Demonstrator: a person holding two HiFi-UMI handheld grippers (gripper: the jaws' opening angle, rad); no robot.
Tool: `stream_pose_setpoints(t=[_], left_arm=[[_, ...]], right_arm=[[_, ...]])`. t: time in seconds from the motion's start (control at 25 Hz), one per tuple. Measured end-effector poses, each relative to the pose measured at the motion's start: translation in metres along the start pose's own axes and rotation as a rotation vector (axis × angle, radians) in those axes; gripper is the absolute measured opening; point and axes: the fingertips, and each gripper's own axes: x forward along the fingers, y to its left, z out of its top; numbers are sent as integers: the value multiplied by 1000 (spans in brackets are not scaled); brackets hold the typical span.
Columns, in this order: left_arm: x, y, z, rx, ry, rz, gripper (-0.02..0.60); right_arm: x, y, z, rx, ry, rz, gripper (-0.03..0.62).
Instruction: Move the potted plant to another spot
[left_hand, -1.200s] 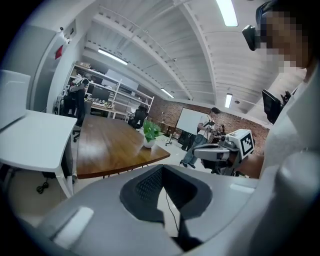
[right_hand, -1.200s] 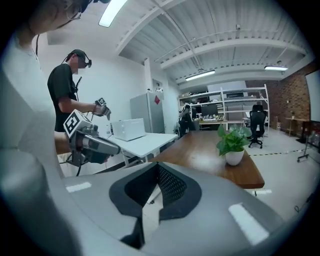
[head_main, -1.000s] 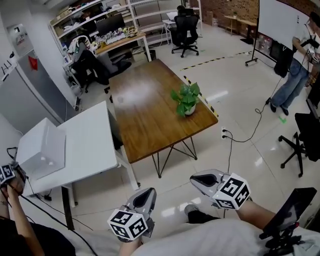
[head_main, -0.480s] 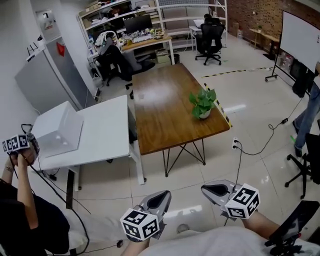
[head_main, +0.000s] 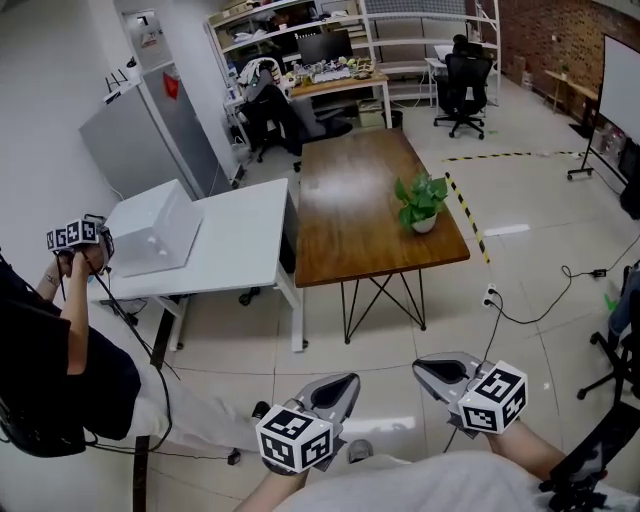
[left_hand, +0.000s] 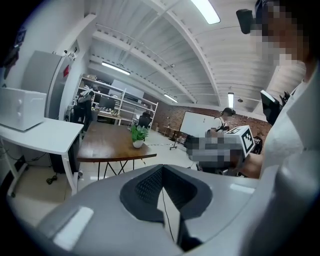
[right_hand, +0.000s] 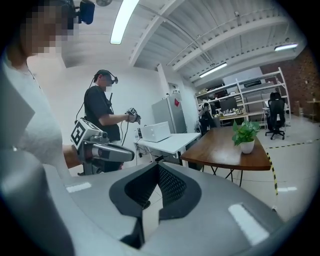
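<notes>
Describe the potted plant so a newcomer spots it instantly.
Find the long brown wooden table mid-room, beside the white table. Near its right edge in the head view stands a leafy green plant in a small white pot, the only thing on that tabletop.

Leafy green potted plant (head_main: 421, 203) in a small white pot, upright near the wooden table's (head_main: 350, 210) right edge.

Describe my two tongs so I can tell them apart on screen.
Both look alike: the left tongs and right tongs have smooth, rounded grey shells with dark textured pads inside. Each carries a white cube printed with black square markers. The wearer's top is white.
</notes>
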Motion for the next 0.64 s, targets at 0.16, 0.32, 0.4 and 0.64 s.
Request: stream_pose_setpoints(t=[0.16, 0.32, 0.4, 0.64], left_arm=[[-2, -20, -1, 4, -6, 22, -6], [-2, -35, 1, 13, 4, 22, -6], [-5, -38, 2, 17, 6, 17, -6], [-7, -41, 15, 54, -14, -7, -6]], right_arm=[[-21, 4, 1, -15, -6, 1, 5], [-34, 4, 5, -16, -7, -12, 5], [-37, 7, 4, -19, -5, -27, 5], [-35, 4, 4, 17, -24, -70, 5]])
